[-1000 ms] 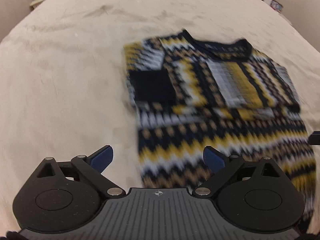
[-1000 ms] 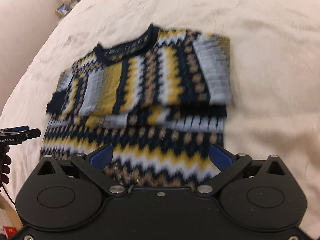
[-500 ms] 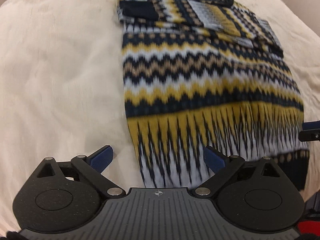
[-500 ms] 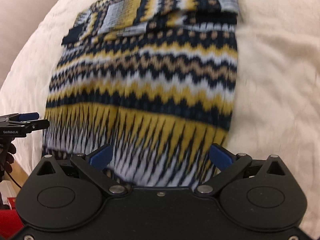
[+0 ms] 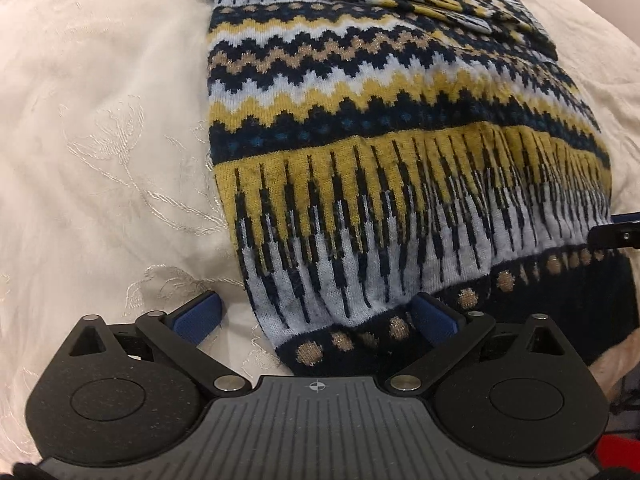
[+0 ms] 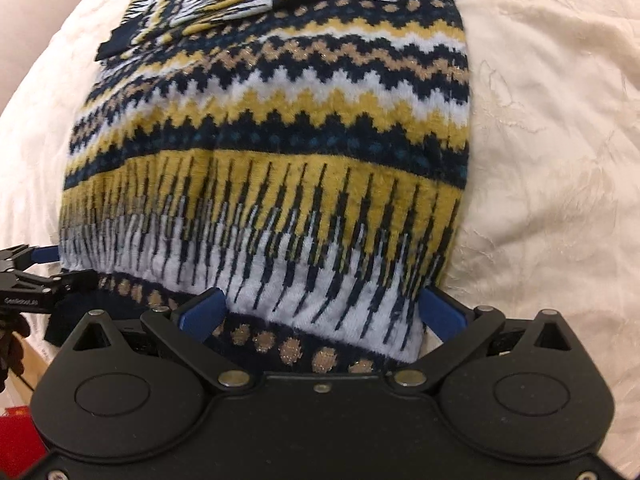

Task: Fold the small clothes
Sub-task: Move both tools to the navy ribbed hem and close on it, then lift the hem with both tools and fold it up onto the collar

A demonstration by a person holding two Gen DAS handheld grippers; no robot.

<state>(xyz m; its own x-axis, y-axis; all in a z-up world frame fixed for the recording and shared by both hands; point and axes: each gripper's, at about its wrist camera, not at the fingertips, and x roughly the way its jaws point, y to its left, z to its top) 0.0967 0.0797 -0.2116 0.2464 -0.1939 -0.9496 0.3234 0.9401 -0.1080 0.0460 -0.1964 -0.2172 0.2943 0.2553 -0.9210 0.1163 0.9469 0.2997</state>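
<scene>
A navy, yellow and white zigzag knit sweater (image 5: 400,128) lies flat on the cream bedspread (image 5: 100,140), sleeves folded across the chest at the far end; it also shows in the right wrist view (image 6: 272,132). My left gripper (image 5: 316,316) is open at the sweater's near left hem corner, its jaws straddling the dotted navy hem. My right gripper (image 6: 324,312) is open at the near right hem corner, jaws either side of the hem. Each gripper shows at the edge of the other's view: the right gripper (image 5: 616,234), the left gripper (image 6: 28,276).
The bedspread (image 6: 552,160) spreads left and right of the sweater. The bed's near edge runs under the hem, with something red (image 6: 16,440) below it.
Both grippers have drawn back from the folded sleeves down to the sweater's hem and moved close to it. Both stay open.
</scene>
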